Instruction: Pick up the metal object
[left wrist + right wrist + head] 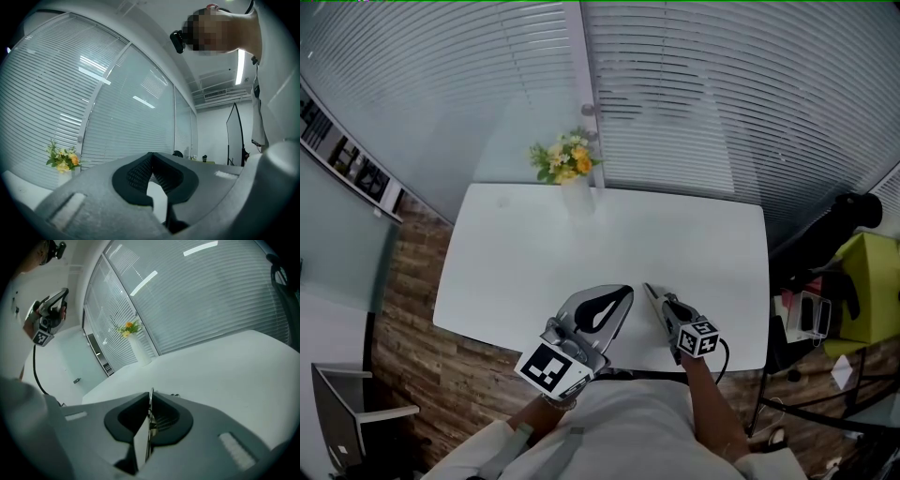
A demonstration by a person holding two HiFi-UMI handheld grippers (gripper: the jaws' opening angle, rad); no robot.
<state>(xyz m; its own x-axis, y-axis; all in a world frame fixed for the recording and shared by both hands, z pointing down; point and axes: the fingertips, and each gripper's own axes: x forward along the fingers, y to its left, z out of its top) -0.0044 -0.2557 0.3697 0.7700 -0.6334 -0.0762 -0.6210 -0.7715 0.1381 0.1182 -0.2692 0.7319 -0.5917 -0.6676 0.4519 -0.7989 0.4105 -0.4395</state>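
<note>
A thin, shiny metal object (149, 420) stands edge-on between the dark pads of my right gripper (151, 395), which is shut on it just above the white table (225, 371). In the head view the right gripper (648, 288) points away over the table's (534, 244) near edge; the metal piece is too slim to make out there. My left gripper (627, 289) is beside it on the left, held level, its jaws meeting at the tips with nothing between them (150, 154). The right gripper view also catches the left gripper (49, 315) raised at upper left.
A white vase of yellow flowers (567, 167) stands at the table's far edge by the window blinds (703, 84). A yellow-green box (865, 286) and dark bags crowd the floor to the right. A chair (347, 412) sits at lower left.
</note>
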